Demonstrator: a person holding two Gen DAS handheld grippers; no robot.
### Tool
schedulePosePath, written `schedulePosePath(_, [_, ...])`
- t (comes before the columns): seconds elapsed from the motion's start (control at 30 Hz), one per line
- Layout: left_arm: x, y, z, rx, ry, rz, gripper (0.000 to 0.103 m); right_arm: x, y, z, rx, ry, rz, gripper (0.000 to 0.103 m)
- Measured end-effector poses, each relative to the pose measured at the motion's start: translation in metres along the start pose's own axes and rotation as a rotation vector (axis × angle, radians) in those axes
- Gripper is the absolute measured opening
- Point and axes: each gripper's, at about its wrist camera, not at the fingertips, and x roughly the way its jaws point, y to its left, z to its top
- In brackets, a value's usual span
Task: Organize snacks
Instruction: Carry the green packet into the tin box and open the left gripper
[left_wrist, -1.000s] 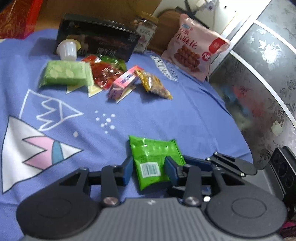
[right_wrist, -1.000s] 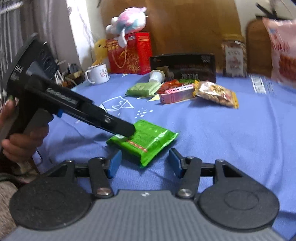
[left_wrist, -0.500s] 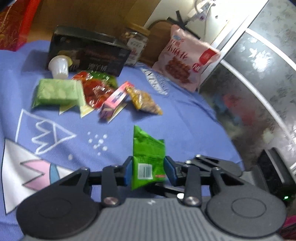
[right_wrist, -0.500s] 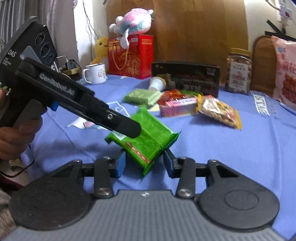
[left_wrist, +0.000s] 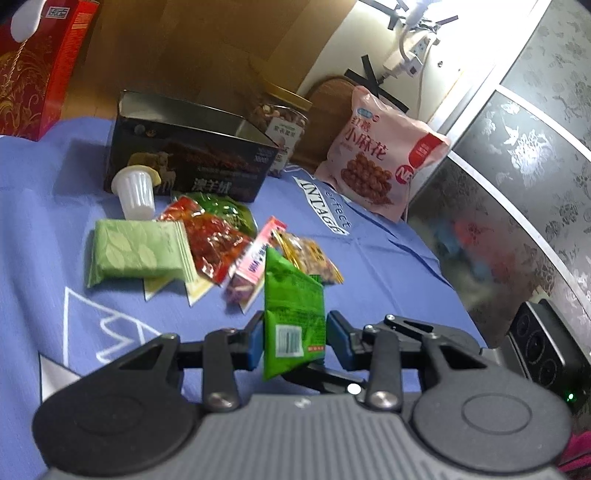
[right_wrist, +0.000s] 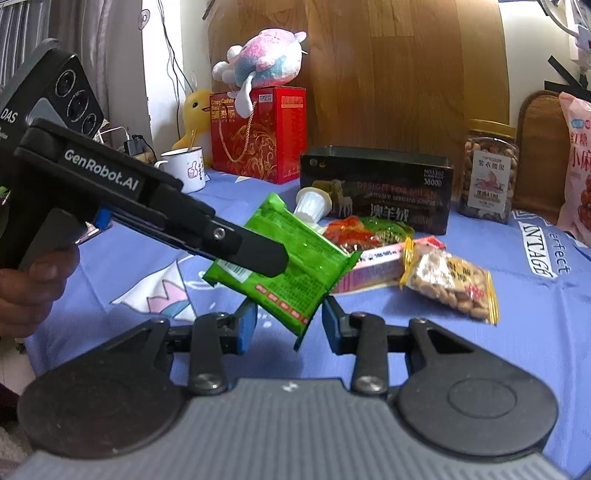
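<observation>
- Our left tool (left_wrist: 295, 341) pinches the bright green snack packet (left_wrist: 293, 314) by its barcode end; both blue pads press its sides.
- The packet hangs clear of the blue cloth (left_wrist: 44, 236) on the desk, tilted, near the loose pile of snacks.
- Our right tool (right_wrist: 288, 325) sits just under the packet's lower corner. Its jaws have just been closing, with that corner between them. We cannot tell whether the pads touch the wrapper.
- From the right wrist view, the left tool's black finger (right_wrist: 255, 254) lies across the packet's near end. A hand (right_wrist: 33, 280) grips that tool's handle at the left edge.
- The pile beyond holds a pale green packet (left_wrist: 140, 253), a red packet (left_wrist: 212, 242), a pink bar (left_wrist: 253, 264) and a bag of peanuts (right_wrist: 452, 284).
- A small white cup (left_wrist: 135, 192) stands in front of a dark box (left_wrist: 192, 162).
- Behind the box we see a jar of nuts (right_wrist: 487, 173) and a large pink bag (left_wrist: 384, 162).
- A red gift box (right_wrist: 258, 136) carries a plush toy (right_wrist: 258, 62); a white mug (right_wrist: 186, 170) stands beside it.
</observation>
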Motion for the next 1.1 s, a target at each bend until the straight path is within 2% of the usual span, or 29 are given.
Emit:
schedulePosePath(0.4, [0.015,0.011,0.048,0.03,-0.047,0.028,0.035,0.029,-0.02,0.037,-0.015,-0.052,-0.009,0.041])
schedulePosePath(0.57, [0.031,0.015,0.076,0.047,-0.039,0.017,0.035,0.044,-0.031,0.06,-0.032,-0.081,-0.005,0.04])
schedulePosePath(0.67, [0.039,0.013,0.091,0.081,-0.058,0.049,0.035,0.057,-0.038,0.073,-0.054,-0.086,-0.028,0.038])
schedulePosePath(0.87, [0.056,0.024,0.126,0.081,-0.079,0.043,0.035,0.078,-0.059,0.094,-0.057,-0.107,-0.047,0.038])
schedulePosePath(1.03, [0.078,0.03,0.161,0.11,-0.092,0.077,0.035,0.1,-0.074,0.116,-0.089,-0.117,-0.097,0.038])
schedulePosePath(1.07, [0.084,0.032,0.168,0.114,-0.097,0.087,0.039,0.105,-0.078,0.12,-0.092,-0.115,-0.108,0.038])
schedulePosePath(1.1, [0.09,0.034,0.174,0.121,-0.104,0.111,0.047,0.111,-0.082,0.123,-0.093,-0.11,-0.127,0.039])
